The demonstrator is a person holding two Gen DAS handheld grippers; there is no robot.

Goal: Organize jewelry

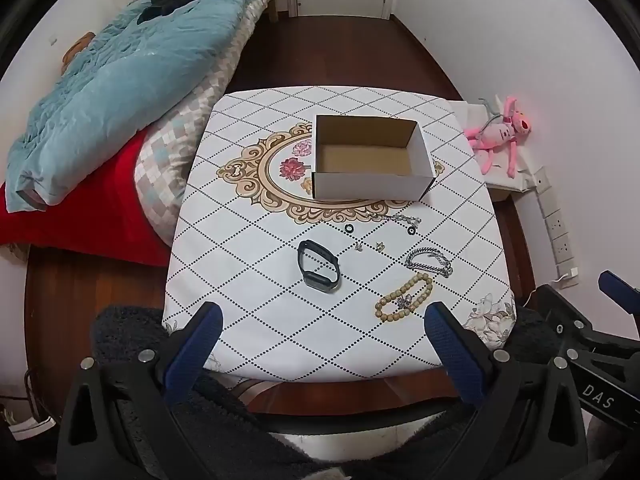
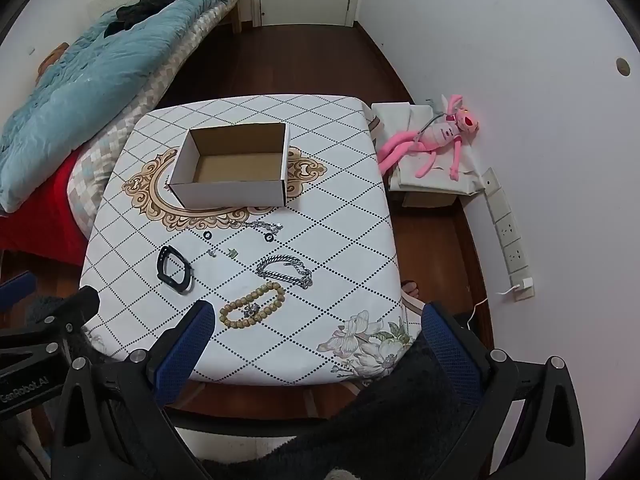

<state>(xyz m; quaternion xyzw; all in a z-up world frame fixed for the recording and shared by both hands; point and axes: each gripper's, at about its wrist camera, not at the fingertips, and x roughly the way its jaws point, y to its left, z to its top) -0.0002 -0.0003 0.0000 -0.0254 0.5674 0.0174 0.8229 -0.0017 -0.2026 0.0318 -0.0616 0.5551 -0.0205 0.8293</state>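
An open, empty cardboard box [image 1: 372,158] [image 2: 236,168] stands on the patterned tablecloth [image 1: 248,264] [image 2: 344,240]. In front of it lie a thin silver chain [image 1: 394,218] [image 2: 252,225], two black rings [image 1: 349,229] [image 2: 207,235], two small earrings [image 1: 359,247] [image 2: 232,253], a black wristband [image 1: 318,270] [image 2: 175,270], a silver chain bracelet [image 1: 428,262] [image 2: 285,271] and a beige bead bracelet [image 1: 404,298] [image 2: 253,306]. My left gripper [image 1: 324,320] is open and empty above the near table edge. My right gripper [image 2: 316,322] is open and empty, near the bead bracelet.
A bed with a blue quilt [image 1: 116,80] [image 2: 80,80] is to the left. A pink plush toy [image 1: 500,136] [image 2: 436,136] lies on a low white stand at the right, by wall sockets [image 2: 508,232]. Dark wood floor lies beyond the table.
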